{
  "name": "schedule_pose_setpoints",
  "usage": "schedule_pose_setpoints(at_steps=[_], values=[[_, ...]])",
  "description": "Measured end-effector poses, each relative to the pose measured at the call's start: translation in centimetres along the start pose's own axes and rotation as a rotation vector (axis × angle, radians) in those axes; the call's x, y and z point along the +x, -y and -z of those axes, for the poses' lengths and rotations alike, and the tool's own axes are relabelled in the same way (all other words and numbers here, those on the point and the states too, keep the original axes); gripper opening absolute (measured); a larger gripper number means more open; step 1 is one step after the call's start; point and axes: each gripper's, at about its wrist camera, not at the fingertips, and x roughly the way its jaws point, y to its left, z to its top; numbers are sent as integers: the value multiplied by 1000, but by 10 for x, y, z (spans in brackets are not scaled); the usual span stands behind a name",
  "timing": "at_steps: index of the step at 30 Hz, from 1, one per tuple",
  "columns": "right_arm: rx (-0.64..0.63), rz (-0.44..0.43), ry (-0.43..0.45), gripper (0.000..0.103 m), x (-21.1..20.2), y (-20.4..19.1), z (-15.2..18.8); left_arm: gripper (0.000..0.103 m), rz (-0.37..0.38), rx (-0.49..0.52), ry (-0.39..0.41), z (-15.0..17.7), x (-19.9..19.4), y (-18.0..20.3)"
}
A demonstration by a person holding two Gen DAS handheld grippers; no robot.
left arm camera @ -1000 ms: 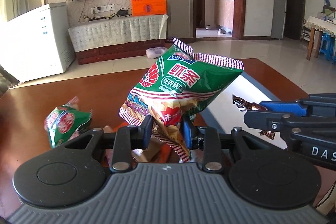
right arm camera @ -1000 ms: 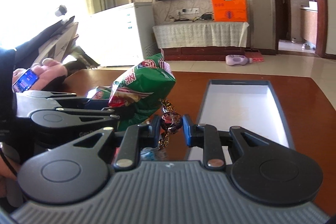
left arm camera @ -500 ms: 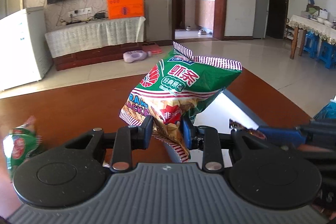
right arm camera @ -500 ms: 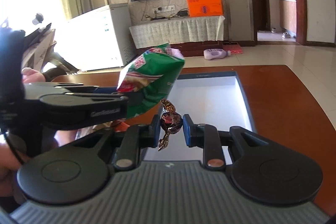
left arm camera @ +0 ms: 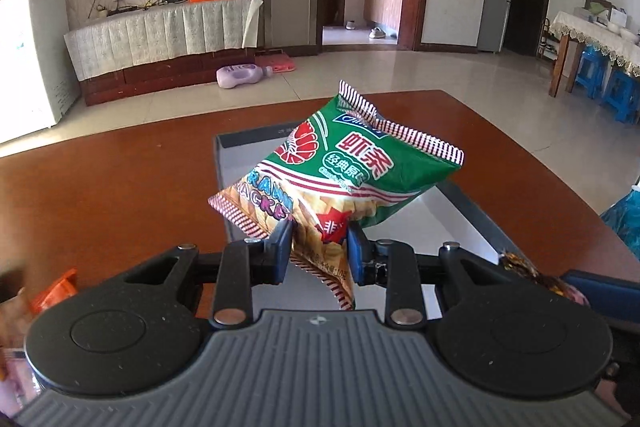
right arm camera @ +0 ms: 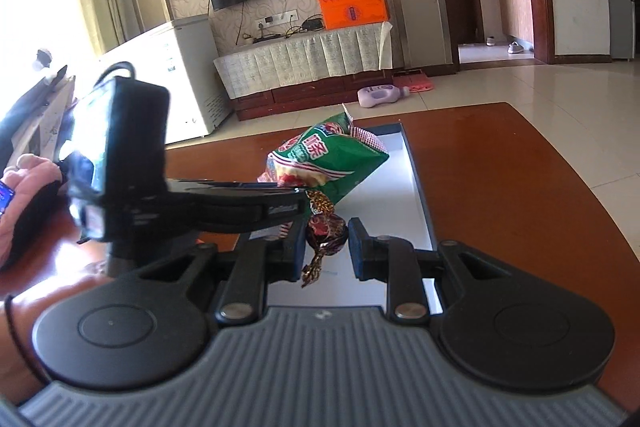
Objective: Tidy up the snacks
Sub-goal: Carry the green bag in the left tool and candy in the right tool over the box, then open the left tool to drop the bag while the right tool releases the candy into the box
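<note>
My left gripper (left arm camera: 320,247) is shut on a green prawn cracker bag (left arm camera: 344,171) and holds it in the air above the near end of a white tray with a dark rim (left arm camera: 219,163). The bag also shows in the right wrist view (right arm camera: 328,159), over the tray (right arm camera: 416,179). My right gripper (right arm camera: 326,247) is closed around a dark wrapped candy (right arm camera: 325,233), with a small gap at the right pad, also over the tray's near end. The candy shows at the right in the left wrist view (left arm camera: 532,275).
The tray lies on a brown wooden table (left arm camera: 120,183). More snack packets (left arm camera: 52,293) lie at the table's left near edge. The left gripper's body and a hand (right arm camera: 28,183) fill the left of the right wrist view.
Both grippers have moved right with their snacks, from the snack pile to above the tray. The second green bag on the table has gone out of view.
</note>
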Motion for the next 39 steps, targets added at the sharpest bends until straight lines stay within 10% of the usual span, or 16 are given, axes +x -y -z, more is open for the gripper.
schedule_pose_setpoints(at_steps=[11, 39], values=[[18, 11, -7, 25, 5, 1, -2, 35, 4, 11, -39, 4, 22, -5], [40, 73, -158, 27, 63, -14, 7, 77, -89, 162, 5, 66, -110, -47]])
